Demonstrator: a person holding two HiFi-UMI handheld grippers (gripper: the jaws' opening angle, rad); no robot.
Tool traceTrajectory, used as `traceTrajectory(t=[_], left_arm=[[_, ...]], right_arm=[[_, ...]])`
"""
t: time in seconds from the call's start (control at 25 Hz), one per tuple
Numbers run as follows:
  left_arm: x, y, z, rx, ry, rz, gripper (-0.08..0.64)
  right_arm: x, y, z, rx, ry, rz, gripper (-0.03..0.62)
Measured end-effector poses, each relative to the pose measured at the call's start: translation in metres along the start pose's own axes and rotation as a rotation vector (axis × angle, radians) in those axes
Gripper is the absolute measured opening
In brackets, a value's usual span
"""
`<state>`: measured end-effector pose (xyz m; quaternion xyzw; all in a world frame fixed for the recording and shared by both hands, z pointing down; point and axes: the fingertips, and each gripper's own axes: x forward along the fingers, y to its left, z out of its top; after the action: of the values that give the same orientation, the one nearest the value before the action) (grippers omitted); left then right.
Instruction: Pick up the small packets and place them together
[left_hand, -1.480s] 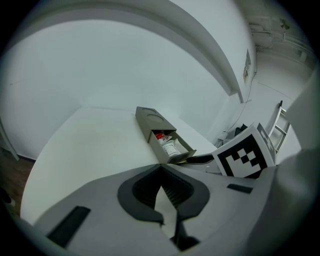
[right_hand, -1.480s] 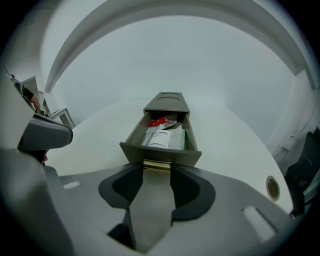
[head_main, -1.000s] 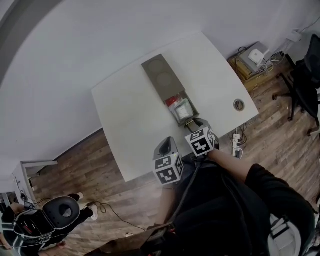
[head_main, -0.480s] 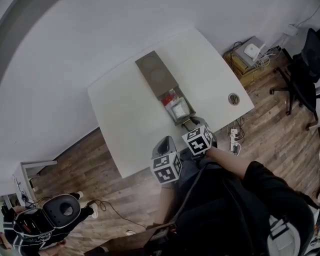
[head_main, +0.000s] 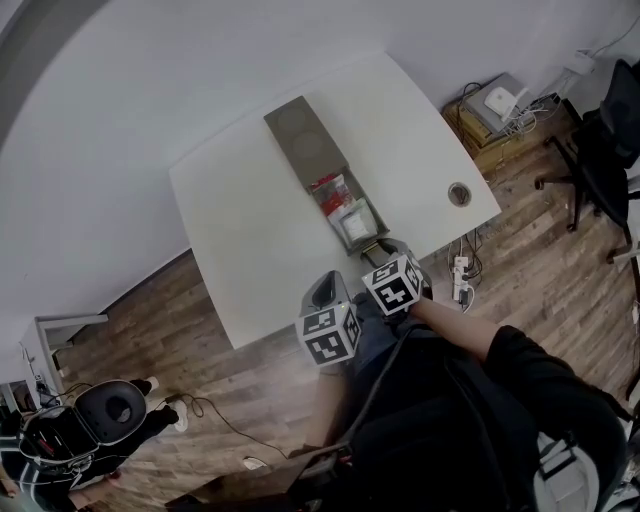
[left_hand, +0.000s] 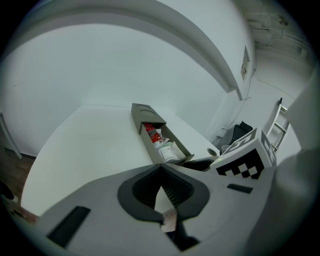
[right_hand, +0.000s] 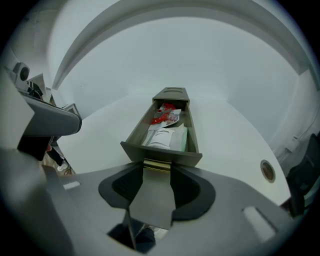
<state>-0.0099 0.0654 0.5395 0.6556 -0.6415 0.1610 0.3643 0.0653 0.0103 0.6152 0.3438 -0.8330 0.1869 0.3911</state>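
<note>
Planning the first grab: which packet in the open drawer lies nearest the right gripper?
The white packet, at the front end of the drawer; the red packet lies behind it, farther in.

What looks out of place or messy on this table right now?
Nothing is spilled or broken. The long grey box lies diagonally across the white table, not square to its edges, and in its open end the red packet and white packets sit in a loose jumble.
</note>
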Motion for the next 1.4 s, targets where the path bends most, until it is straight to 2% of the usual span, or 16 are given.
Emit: traceTrajectory(t=[0.56, 1.24, 1.4], left_arm=[[-0.004, -0.012, -0.004, 0.011, -0.001, -0.006, -0.003], [0.007, -0.015, -0.001, 0.019, 0.022, -0.024, -0.003], [0.008, -0.013, 0.003, 0.02, 0.021, -0.027, -0.003]], right_arm=[[-0.014, 0.001, -0.018, -0.009, 0.02, 0.01, 0.169], [-0.016, 0.006, -0.02, -0.007, 0.031, 0.013, 0.172], [-0.019, 0.005, -0.022, 0.004, 0.041, 0.05, 0.181]])
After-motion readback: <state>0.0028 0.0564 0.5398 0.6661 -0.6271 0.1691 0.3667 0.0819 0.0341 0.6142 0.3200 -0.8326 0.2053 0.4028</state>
